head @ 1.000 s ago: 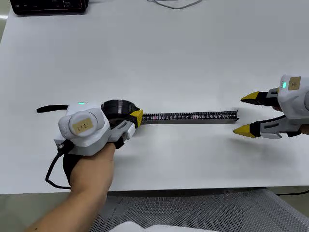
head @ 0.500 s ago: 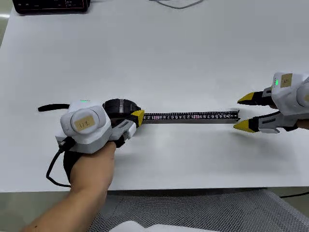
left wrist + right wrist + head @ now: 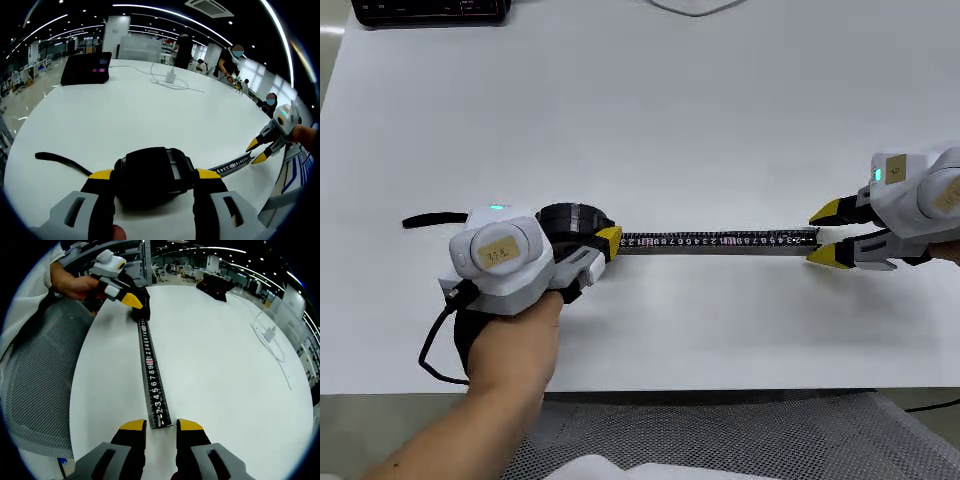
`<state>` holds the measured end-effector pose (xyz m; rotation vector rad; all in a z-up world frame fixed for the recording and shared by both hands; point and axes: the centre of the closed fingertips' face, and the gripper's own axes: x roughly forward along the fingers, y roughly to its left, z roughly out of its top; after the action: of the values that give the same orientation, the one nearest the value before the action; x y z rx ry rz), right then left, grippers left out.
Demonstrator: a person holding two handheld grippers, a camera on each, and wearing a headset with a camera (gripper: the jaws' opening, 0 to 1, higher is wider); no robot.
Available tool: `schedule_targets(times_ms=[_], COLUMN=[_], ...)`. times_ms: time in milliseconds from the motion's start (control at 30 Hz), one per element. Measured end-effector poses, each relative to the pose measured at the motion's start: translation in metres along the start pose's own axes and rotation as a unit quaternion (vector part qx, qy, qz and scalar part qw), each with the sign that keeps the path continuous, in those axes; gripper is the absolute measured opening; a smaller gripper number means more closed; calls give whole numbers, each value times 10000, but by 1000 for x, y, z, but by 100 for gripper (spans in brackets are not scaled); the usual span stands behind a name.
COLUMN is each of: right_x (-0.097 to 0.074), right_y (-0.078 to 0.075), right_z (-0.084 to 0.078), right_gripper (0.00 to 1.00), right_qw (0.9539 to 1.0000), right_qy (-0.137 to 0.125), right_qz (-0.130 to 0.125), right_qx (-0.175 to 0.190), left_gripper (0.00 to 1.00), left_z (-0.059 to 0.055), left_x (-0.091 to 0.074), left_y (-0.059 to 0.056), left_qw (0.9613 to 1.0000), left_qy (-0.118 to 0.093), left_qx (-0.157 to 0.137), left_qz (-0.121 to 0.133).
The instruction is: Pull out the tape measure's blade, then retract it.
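Observation:
The black tape measure case (image 3: 572, 222) lies on the white table (image 3: 700, 120), and my left gripper (image 3: 582, 232) is shut on it. In the left gripper view the case (image 3: 152, 172) sits clamped between the yellow fingertips (image 3: 102, 175). The blade (image 3: 720, 240) runs out to the right, flat on the table, with its numbers facing up (image 3: 151, 375). My right gripper (image 3: 822, 235) is open at the blade's end. Its two jaws straddle the tip (image 3: 161, 426) with a narrow gap on each side.
A black wrist strap (image 3: 430, 219) trails left of the case. A black device (image 3: 430, 10) sits at the table's far edge, and a white charger with its cable (image 3: 171, 77) lies further back. A grey mesh chair (image 3: 720, 430) is below the table's front edge.
My right gripper has moved left up to the blade's end and its jaws have narrowed around the tip. The left gripper and case have stayed put.

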<state>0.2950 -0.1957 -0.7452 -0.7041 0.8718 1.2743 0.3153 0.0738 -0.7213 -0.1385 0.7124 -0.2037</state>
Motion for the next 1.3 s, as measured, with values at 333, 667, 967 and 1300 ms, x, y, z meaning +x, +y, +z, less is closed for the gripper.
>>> schedule_targets(times_ms=[333, 667, 967, 1300], right_x=[4, 4, 4, 3], right_y=[0, -1, -3, -2], right_z=[-5, -6, -6, -6], right_gripper=[15, 12, 11, 11], right_qw=[9998, 9997, 9995, 9995], right_qy=[131, 205, 273, 278], right_qz=[96, 92, 65, 60], right_qx=[-77, -125, -156, -148], left_gripper=[59, 59, 58, 57], left_z=[-1, -1, -2, -2], left_x=[1, 1, 1, 1], left_y=[0, 1, 1, 1], left_qw=[10000, 10000, 9999, 9997], left_qy=[14, 57, 136, 239], left_qx=[17, 40, 75, 97], left_qz=[0, 2, 20, 18])
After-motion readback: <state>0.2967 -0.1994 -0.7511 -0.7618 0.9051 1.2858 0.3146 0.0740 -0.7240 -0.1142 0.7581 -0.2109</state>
